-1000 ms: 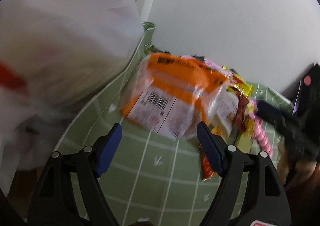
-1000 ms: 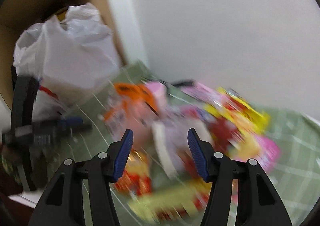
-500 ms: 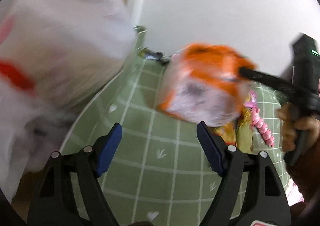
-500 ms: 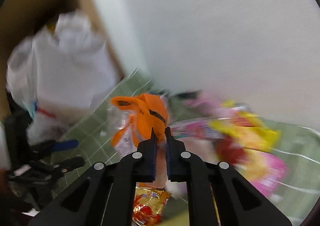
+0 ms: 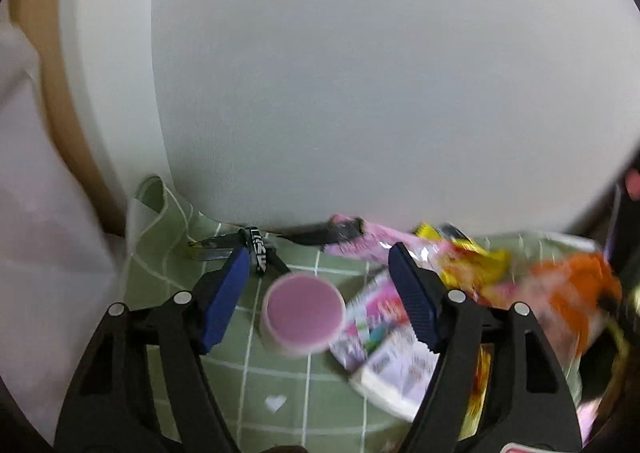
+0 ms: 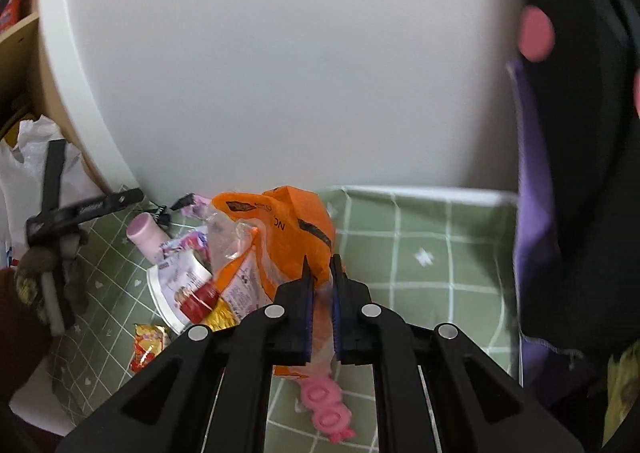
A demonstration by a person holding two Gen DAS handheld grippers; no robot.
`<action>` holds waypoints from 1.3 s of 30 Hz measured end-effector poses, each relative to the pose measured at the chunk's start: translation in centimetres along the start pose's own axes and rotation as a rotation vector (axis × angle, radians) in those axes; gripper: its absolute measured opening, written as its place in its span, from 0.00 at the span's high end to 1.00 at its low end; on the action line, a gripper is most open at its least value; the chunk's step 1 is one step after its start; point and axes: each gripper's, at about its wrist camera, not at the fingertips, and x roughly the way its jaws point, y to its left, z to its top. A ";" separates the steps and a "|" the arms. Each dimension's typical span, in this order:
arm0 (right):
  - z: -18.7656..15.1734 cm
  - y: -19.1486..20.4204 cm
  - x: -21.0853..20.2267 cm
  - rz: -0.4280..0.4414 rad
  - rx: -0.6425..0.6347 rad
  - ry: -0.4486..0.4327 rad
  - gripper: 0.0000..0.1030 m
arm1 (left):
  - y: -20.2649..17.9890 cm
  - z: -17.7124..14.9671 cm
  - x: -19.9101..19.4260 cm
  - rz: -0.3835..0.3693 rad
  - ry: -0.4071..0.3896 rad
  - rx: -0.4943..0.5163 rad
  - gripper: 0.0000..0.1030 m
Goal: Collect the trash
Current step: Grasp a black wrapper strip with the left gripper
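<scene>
The right tool (image 6: 320,285) is clamped on an orange and clear plastic wrapper (image 6: 280,237), its two blue-lined fingers pressed nearly together on the crumpled film. The wrapper rises just ahead of the fingertips and hangs above a bench covered with a green checked cloth (image 6: 420,253). To the left of this tool lies a loose heap of trash: a pale pink cup (image 6: 146,239) on its side, a white and purple printed packet (image 6: 176,281) beside it, a red and yellow packet (image 6: 204,303) partly under the wrapper, and a small red snack packet (image 6: 148,345) lying apart, nearer the tool's left arm. Just below and beyond the fingers, a pink plastic strip with round holes (image 6: 326,413) lies on the cloth. Far to the left stands a white plastic bag (image 6: 24,169), with the other tool seen dark in front of it.

The left tool (image 5: 316,293) is spread wide and holds nothing. Between its blue pads (image 5: 224,305) sits the pale pink cup (image 5: 304,313), its round top facing the camera. To the right of the cup lies the white and purple printed packet (image 5: 384,345), passing behind the right finger. Farther right, blurred, is the orange and clear plastic wrapper (image 5: 572,293), with yellow wrappers (image 5: 476,261) and a long pink packet (image 5: 372,241) beyond the fingertips near a white wall (image 5: 360,73). A small black clip (image 5: 256,249) lies just ahead of the left finger.
</scene>
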 end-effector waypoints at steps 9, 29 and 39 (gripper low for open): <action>-1.5 -1.6 0.6 -0.022 0.058 0.015 0.92 | -6.7 -2.2 -1.1 -0.093 -0.086 0.106 0.41; -1.3 -2.5 -0.1 -0.001 0.006 0.014 0.92 | 0.6 -1.8 4.2 0.128 -0.039 -0.063 0.46; -1.7 -2.8 -1.2 -0.011 -0.029 0.021 0.92 | -2.6 1.2 9.7 0.227 0.029 0.300 0.53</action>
